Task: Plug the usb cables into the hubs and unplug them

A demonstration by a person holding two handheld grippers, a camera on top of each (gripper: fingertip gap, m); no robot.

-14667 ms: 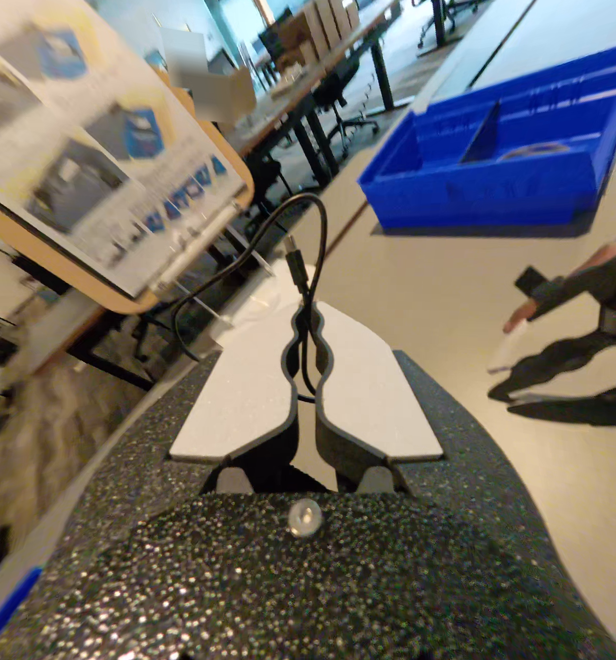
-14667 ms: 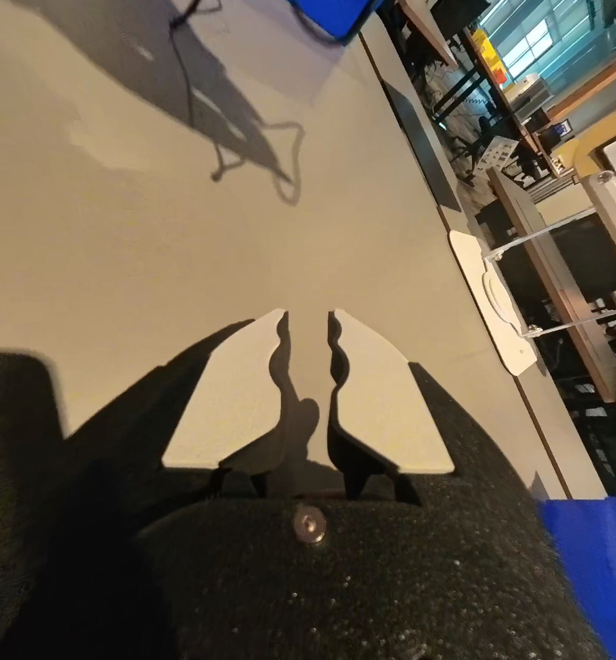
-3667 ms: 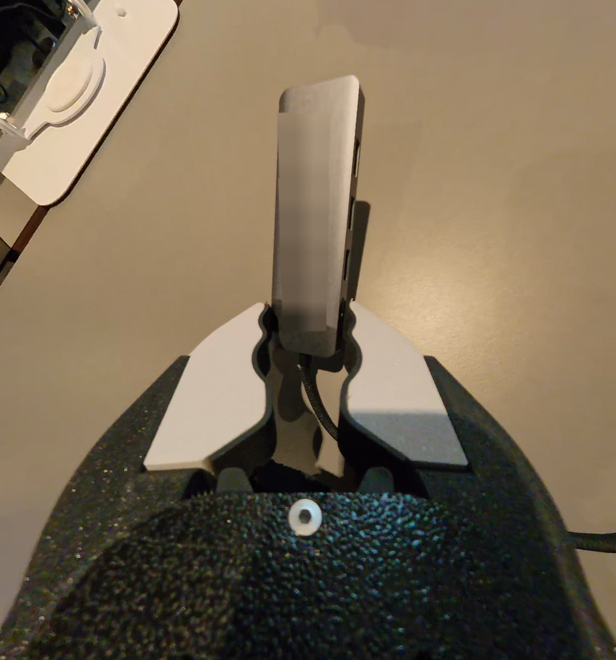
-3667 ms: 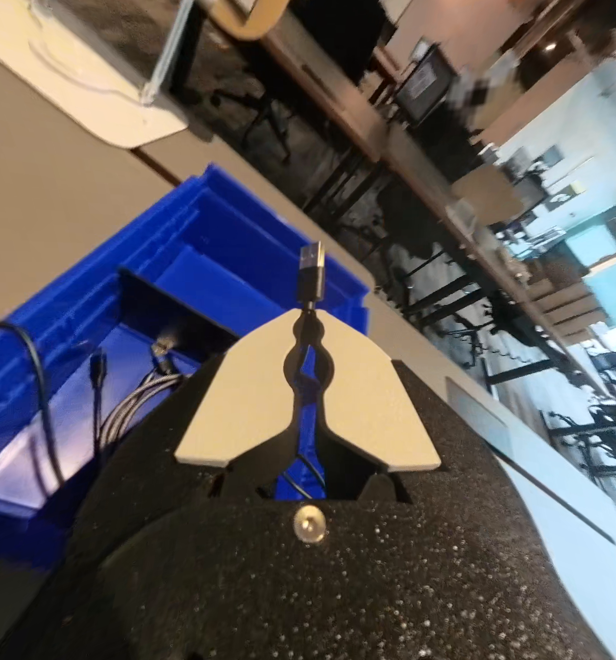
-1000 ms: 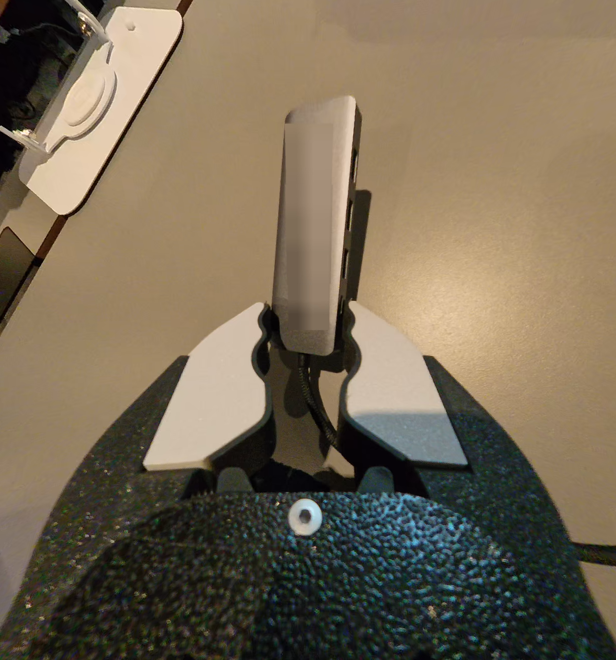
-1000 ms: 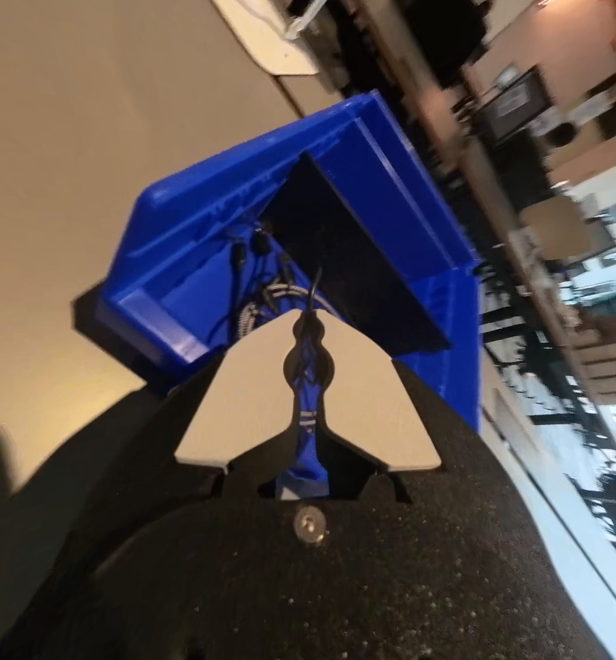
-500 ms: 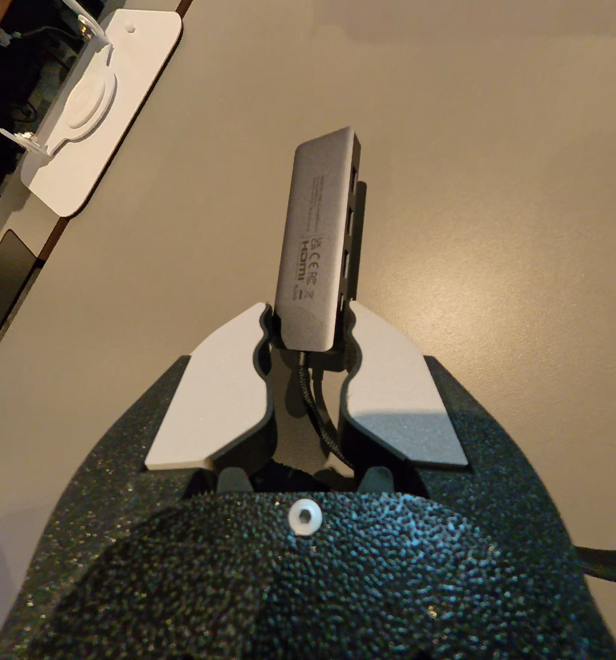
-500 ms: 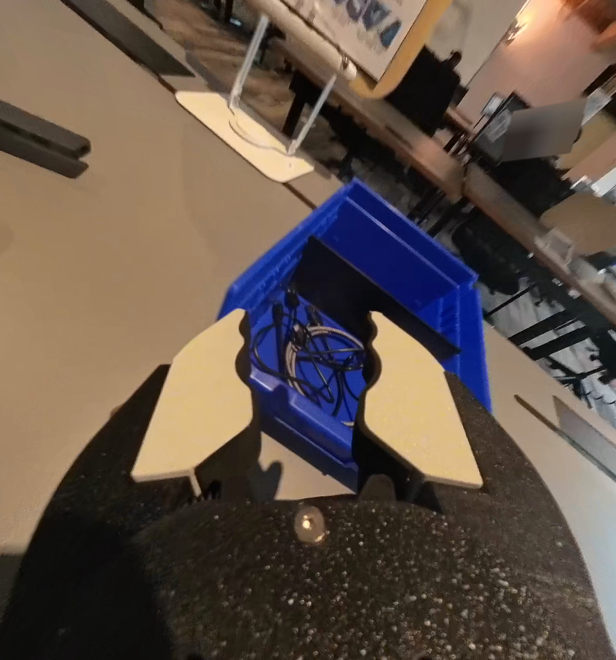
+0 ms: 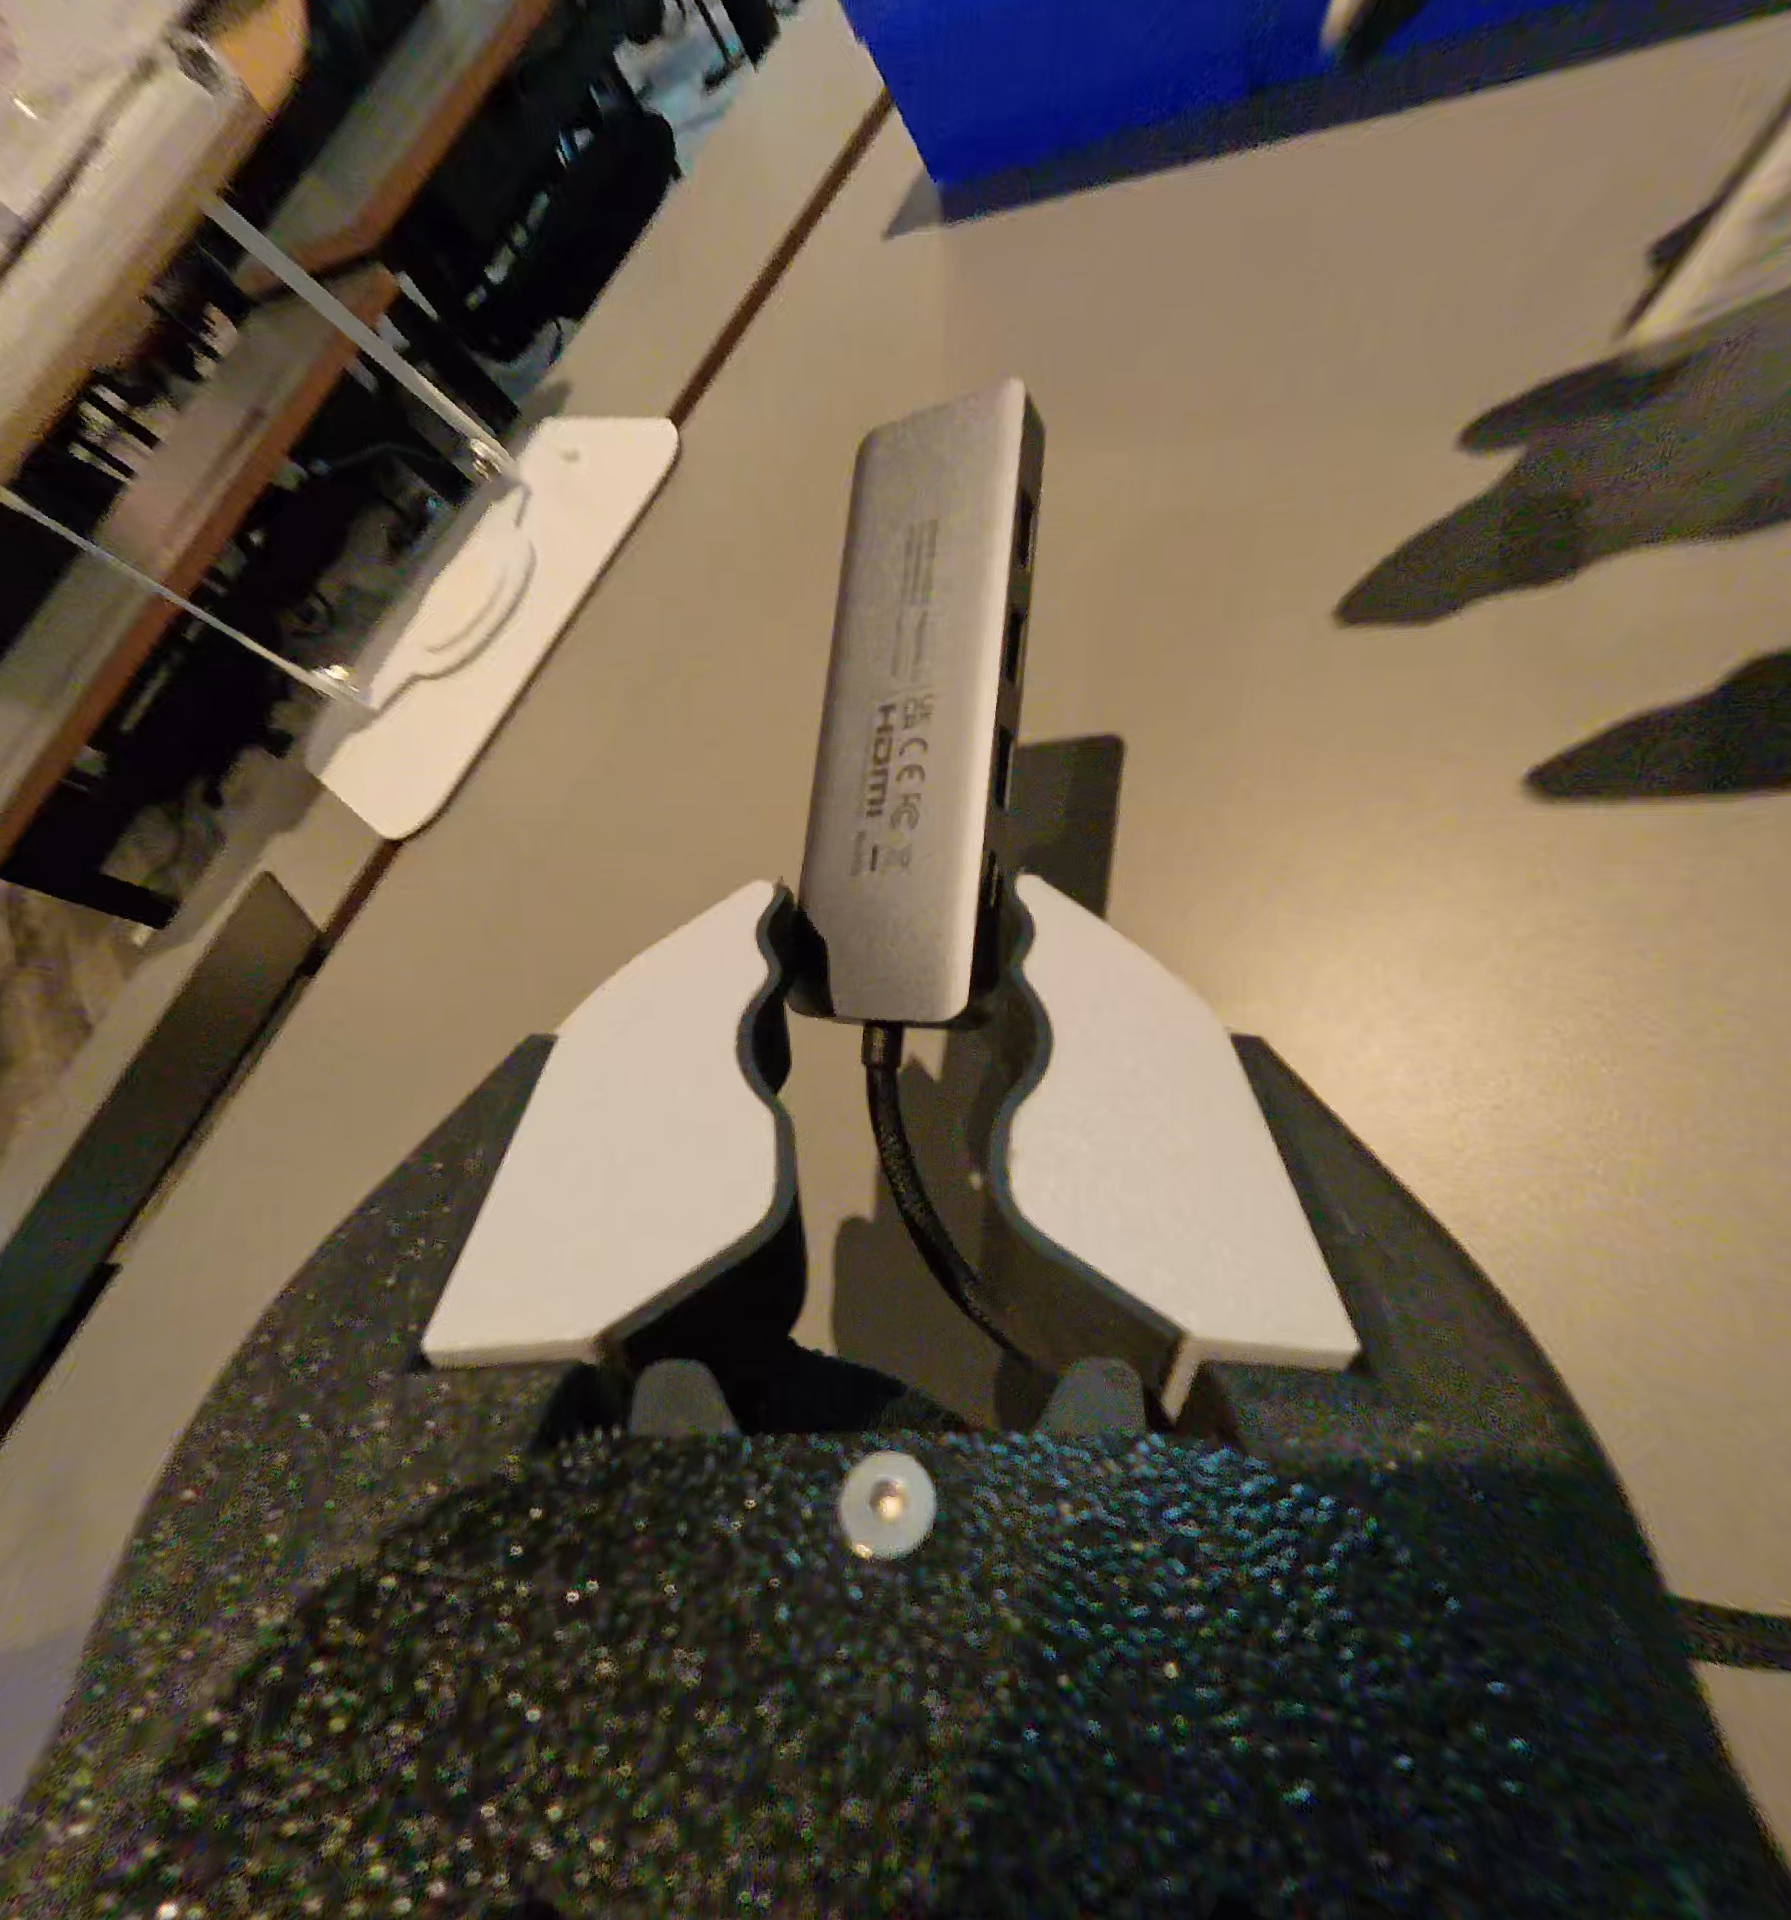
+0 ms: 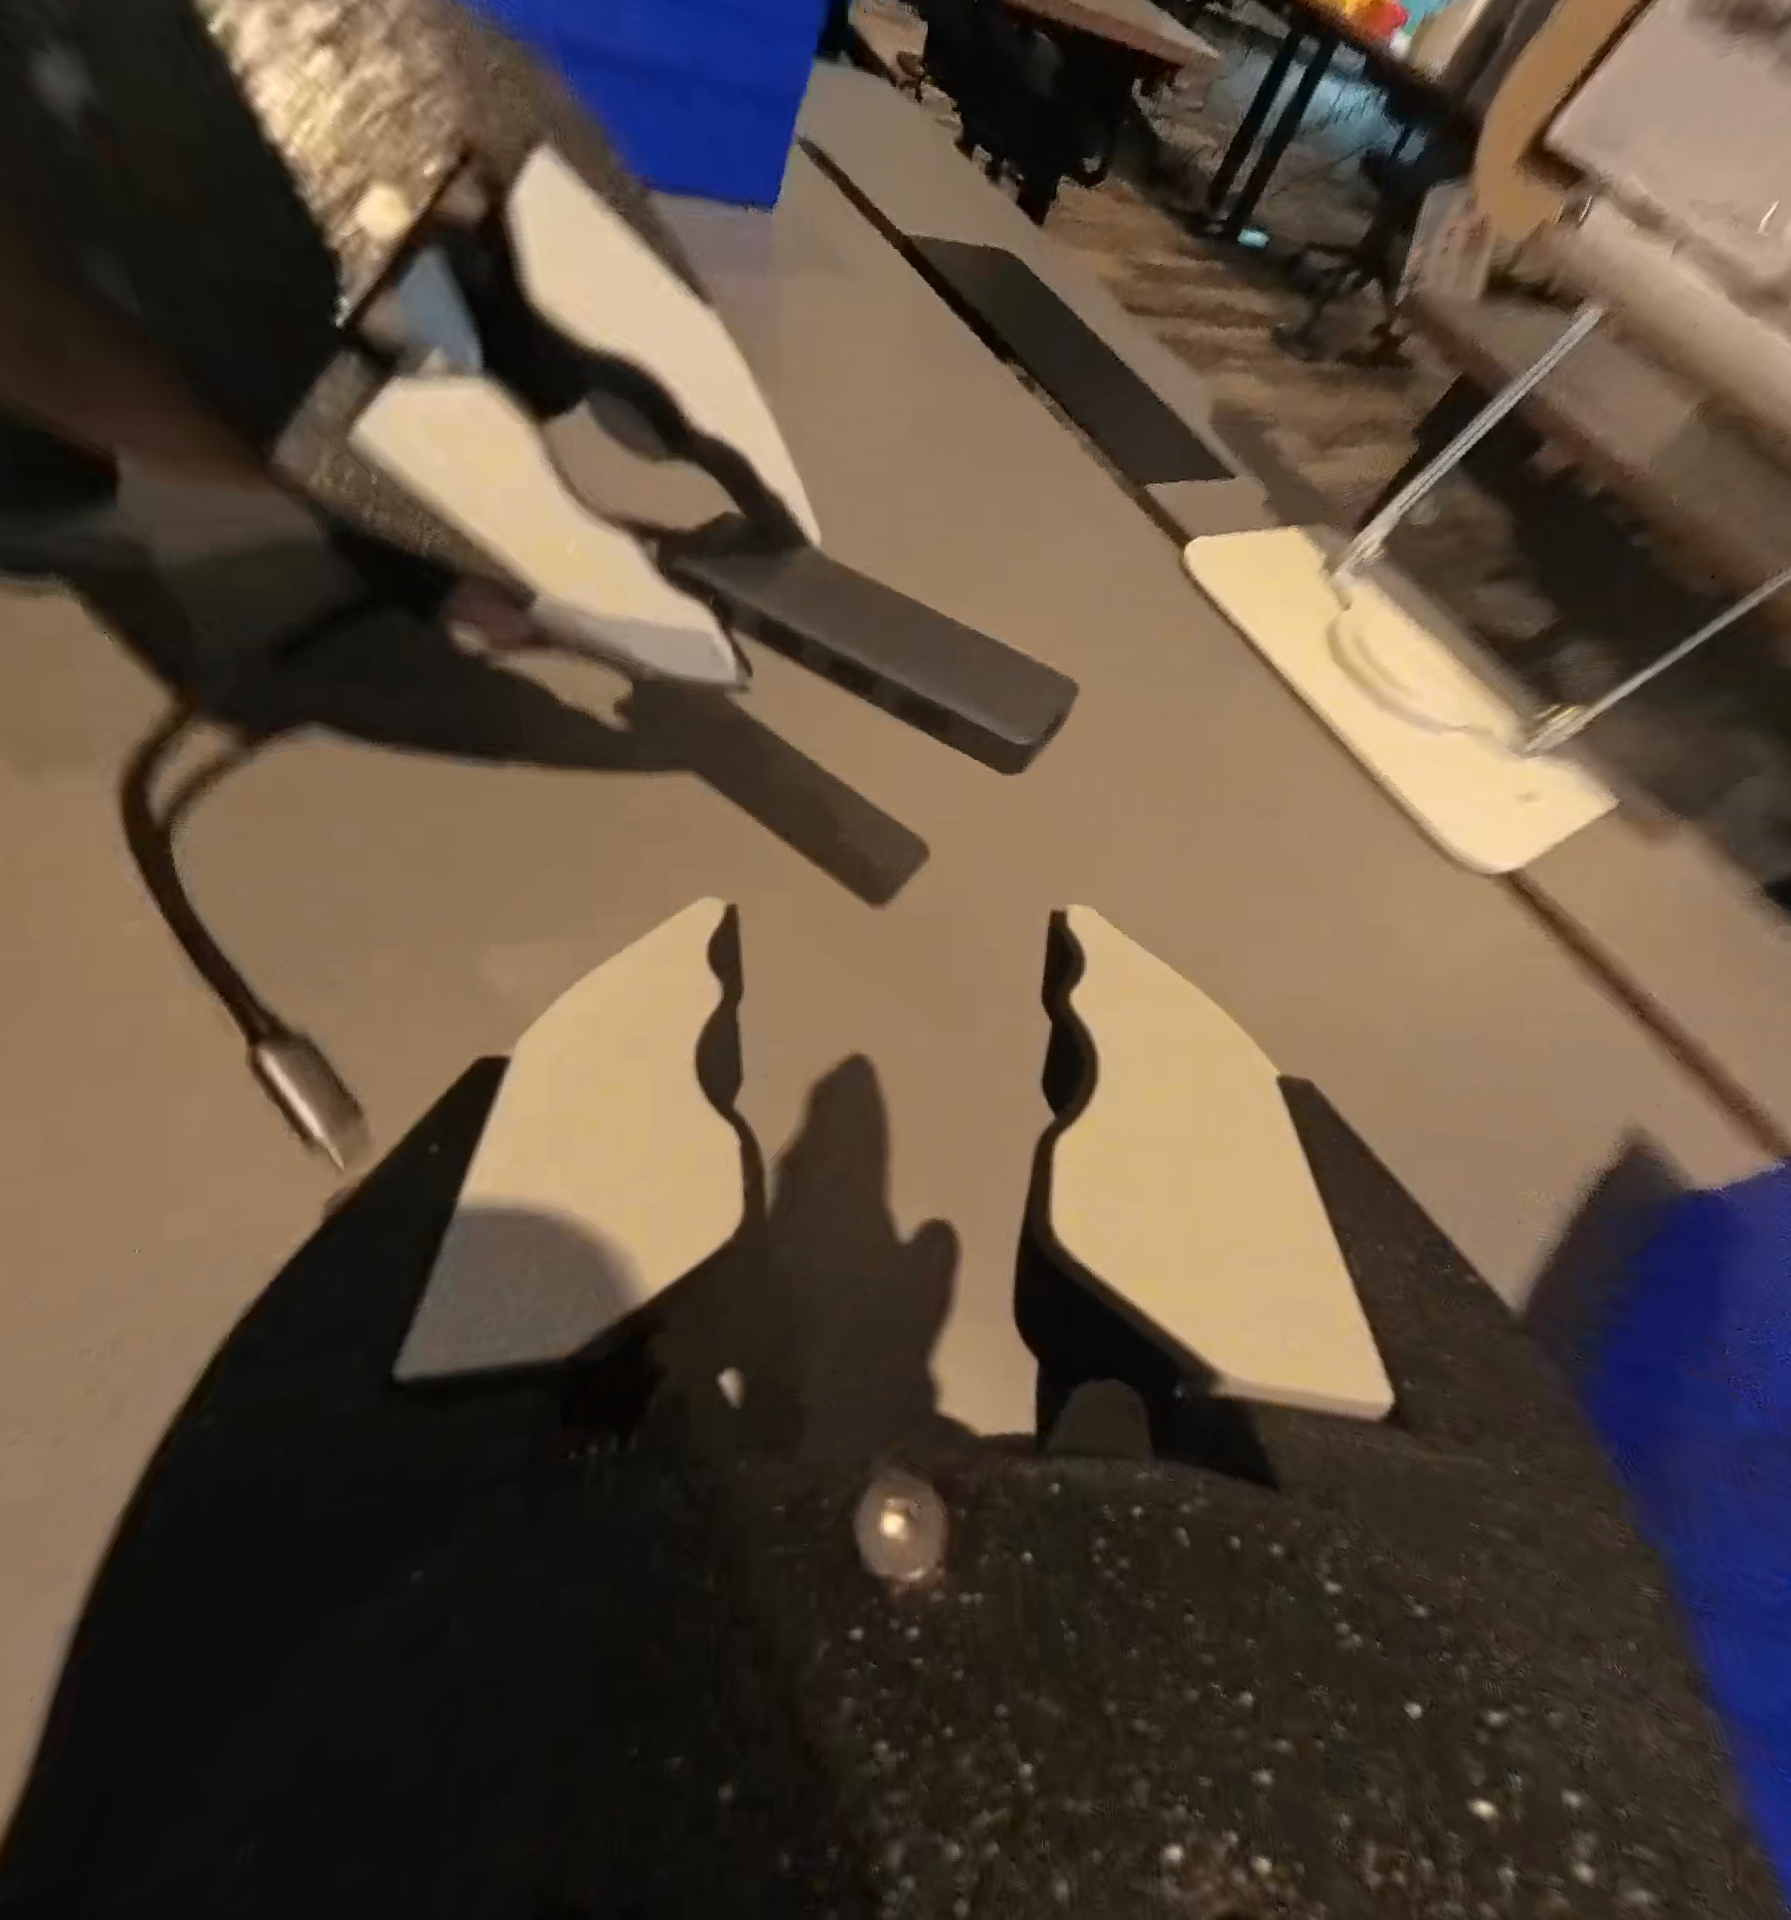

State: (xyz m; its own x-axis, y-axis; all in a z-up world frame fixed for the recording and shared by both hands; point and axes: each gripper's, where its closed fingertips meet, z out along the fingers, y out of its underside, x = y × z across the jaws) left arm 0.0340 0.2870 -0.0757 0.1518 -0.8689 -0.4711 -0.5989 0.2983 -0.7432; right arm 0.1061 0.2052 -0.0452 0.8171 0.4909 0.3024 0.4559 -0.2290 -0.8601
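My left gripper (image 9: 896,935) is shut on the near end of a grey USB hub (image 9: 922,675), which sticks out forward above the tan table with its ports facing right. The hub's braided cable (image 9: 912,1174) runs back between the fingers. In the right wrist view the hub (image 10: 891,665) hangs above its shadow, held by the left gripper (image 10: 756,603), and the cable's plug end (image 10: 304,1091) lies on the table. My right gripper (image 10: 891,925) is open and empty, pointing at the hub from a short distance.
A blue bin (image 9: 1078,83) stands at the far table edge, and blue plastic (image 10: 1722,1403) shows close at the right. A white stand base with clear legs (image 9: 496,623) (image 10: 1390,707) sits by the edge. A black strip (image 10: 1067,364) lies on the table beyond. My right fingertips sit around 12 centimeters from my left ones.
The right gripper opened over the blue bin, letting go of a thin cable, then swung away to face the hub. The left gripper lifted and turned with the hub.
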